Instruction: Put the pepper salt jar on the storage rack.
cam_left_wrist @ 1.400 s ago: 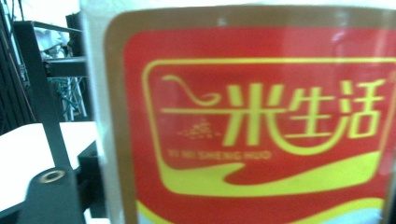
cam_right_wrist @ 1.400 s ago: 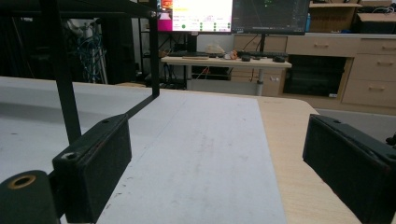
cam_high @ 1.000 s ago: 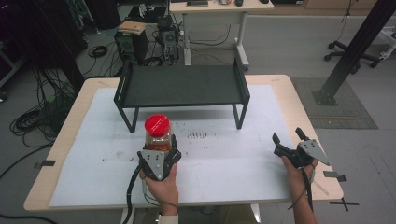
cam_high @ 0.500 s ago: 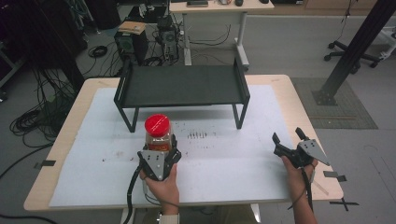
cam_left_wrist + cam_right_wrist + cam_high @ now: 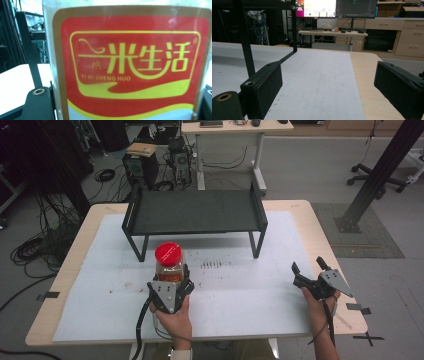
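Note:
A clear jar [image 5: 169, 263] with a red lid stands on the white mat, in front of the left leg of the black rack [image 5: 195, 211]. My left gripper [image 5: 170, 276] is shut on the jar from the near side, one jaw on each flank. In the left gripper view the jar's red and yellow label [image 5: 130, 65] is right in front of the camera, with a black pad [image 5: 37, 102] at its lower left. My right gripper [image 5: 308, 265] stands open near the table's right edge, low over the surface [image 5: 329, 87], with nothing between its jaws.
The white mat [image 5: 240, 287] covers most of the wooden table [image 5: 320, 227]. The low black rack stands at the back middle on thin legs. Small dark marks [image 5: 211, 265] dot the mat. Desks, cables and computer gear lie beyond the table.

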